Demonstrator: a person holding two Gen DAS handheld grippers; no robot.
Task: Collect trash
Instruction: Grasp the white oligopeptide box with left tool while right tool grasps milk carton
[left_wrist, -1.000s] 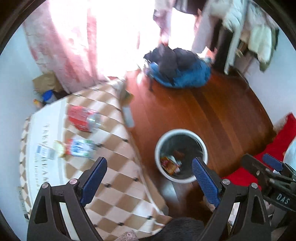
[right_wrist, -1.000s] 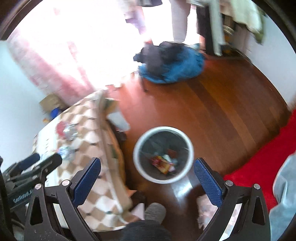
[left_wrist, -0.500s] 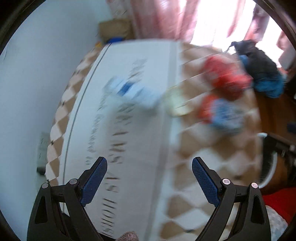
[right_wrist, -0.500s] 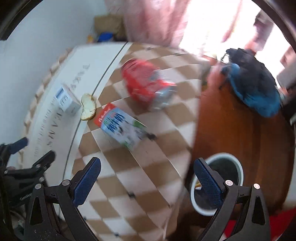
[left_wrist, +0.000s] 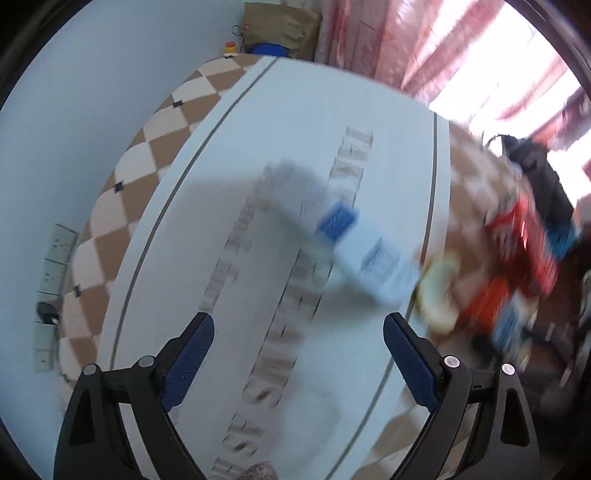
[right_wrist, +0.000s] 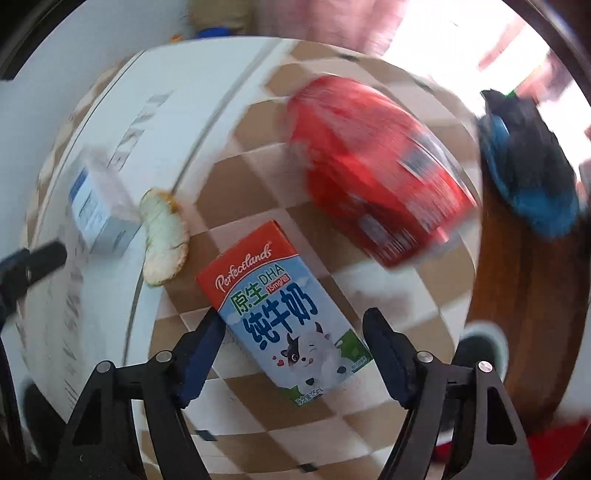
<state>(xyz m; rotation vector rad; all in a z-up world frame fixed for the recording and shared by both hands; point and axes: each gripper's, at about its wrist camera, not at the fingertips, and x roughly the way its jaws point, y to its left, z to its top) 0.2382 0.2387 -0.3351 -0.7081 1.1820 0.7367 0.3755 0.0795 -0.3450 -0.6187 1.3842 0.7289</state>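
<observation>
**Both tongs spread wide over the litter on the bed**

In the right wrist view the right tongs stand released, their blue pads either side of the lower half of a milk carton that lies flat at the centre bottom of the frame. The left pad sits just beside the carton's edge and the right pad stands clear of it, so nothing is gripped yet. That straddle suits a pinch across the carton's narrow width, which looks like the step in hand.

Left of the carton lies a piece of peel, and beyond it, at the left of the frame, a small white-and-blue box. A red packet fills the upper right, blurred. All rest on the bed, on its checked cover and white lettered band. The rim of a bin shows at the lower right, on the wooden floor, close enough for a short carry.

In the left wrist view the left tongs are also released and empty, hovering above the white band with the same box ahead of them at the centre, blurred.
</observation>
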